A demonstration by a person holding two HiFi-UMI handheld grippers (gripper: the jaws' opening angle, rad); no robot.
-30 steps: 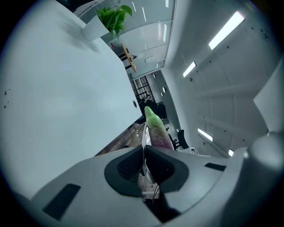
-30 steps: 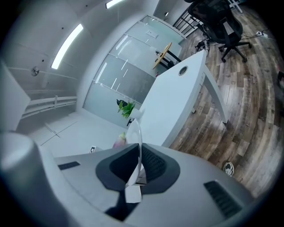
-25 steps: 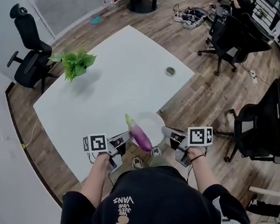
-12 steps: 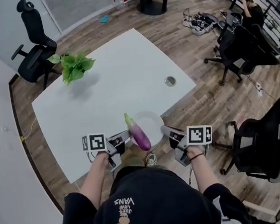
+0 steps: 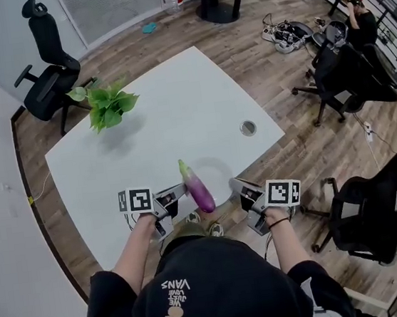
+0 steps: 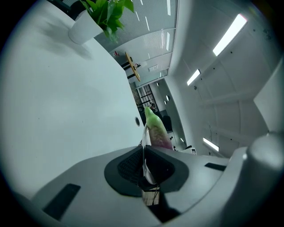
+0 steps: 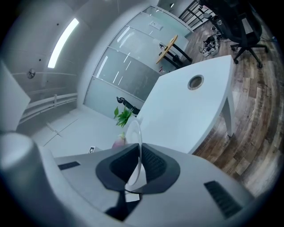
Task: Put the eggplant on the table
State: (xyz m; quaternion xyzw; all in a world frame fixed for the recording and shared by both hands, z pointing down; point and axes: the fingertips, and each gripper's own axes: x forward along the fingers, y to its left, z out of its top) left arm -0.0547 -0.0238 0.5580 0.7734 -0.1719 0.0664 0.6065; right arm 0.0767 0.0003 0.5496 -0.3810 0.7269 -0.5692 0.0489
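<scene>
A purple eggplant (image 5: 198, 187) with a green stem end lies on a white plate (image 5: 219, 179), which both grippers hold by its rim just above the near edge of the white table (image 5: 158, 120). My left gripper (image 5: 180, 191) is shut on the plate's left rim and my right gripper (image 5: 235, 185) on its right rim. In the left gripper view the thin plate edge (image 6: 143, 153) sits between the pads of the left gripper (image 6: 144, 156), with the eggplant (image 6: 156, 131) just beyond. The right gripper view shows the right gripper (image 7: 135, 160) clamping the plate rim (image 7: 135, 137), the eggplant (image 7: 119, 142) peeking behind.
A potted green plant (image 5: 106, 106) stands at the table's far left corner. A round cable hole (image 5: 248, 127) sits near the right edge. Black office chairs stand at the far left (image 5: 46, 65), far right (image 5: 345, 64) and near right (image 5: 378, 215) on the wooden floor.
The plate with the eggplant has moved from overhanging the table's near edge to sit farther over the tabletop. Both grippers keep their hold.
</scene>
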